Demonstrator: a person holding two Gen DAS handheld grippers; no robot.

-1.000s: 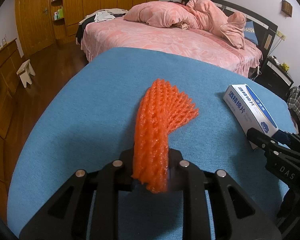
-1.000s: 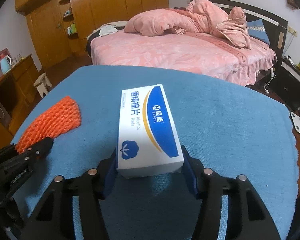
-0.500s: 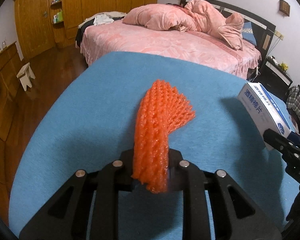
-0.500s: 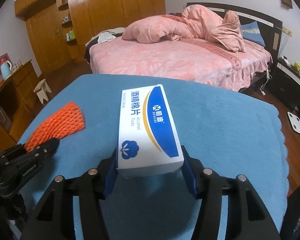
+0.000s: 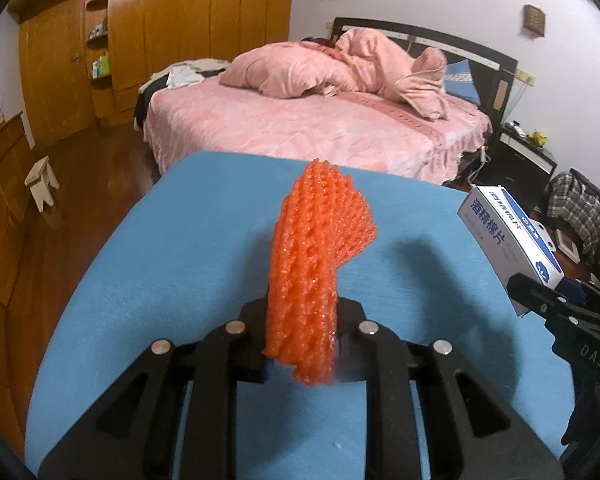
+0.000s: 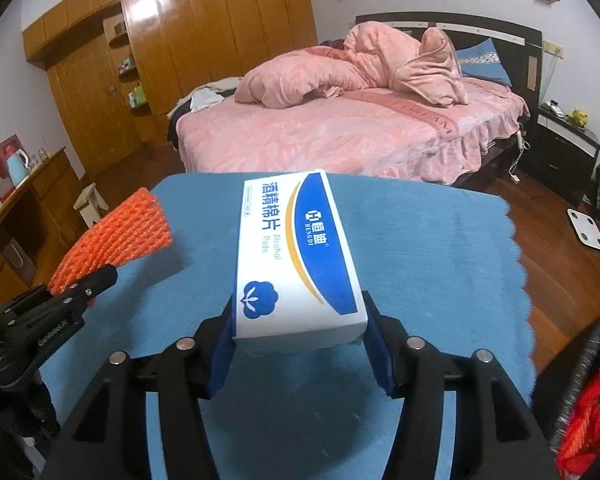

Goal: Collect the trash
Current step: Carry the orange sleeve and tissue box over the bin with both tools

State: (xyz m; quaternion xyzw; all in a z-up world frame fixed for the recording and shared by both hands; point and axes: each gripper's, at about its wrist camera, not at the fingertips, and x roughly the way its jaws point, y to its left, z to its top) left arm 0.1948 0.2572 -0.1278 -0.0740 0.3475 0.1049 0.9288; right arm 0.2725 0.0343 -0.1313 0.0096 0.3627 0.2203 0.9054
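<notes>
Left gripper clenched on soft orange foam net sleeve, centre of frame. Right gripper clenched on white-and-blue cardboard alcohol pad box. Both now lifted higher off the blue cloth bench than before. Ready for carrying to a bin, likely.

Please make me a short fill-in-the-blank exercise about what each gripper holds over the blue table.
1. The left gripper is shut on the ____ foam net sleeve.
2. The right gripper clamps the white-and-blue cardboard box labelled "Alcohol ____".
3. Both items hang above the ____ tablecloth.

Missing words: orange; Pads; blue
</notes>
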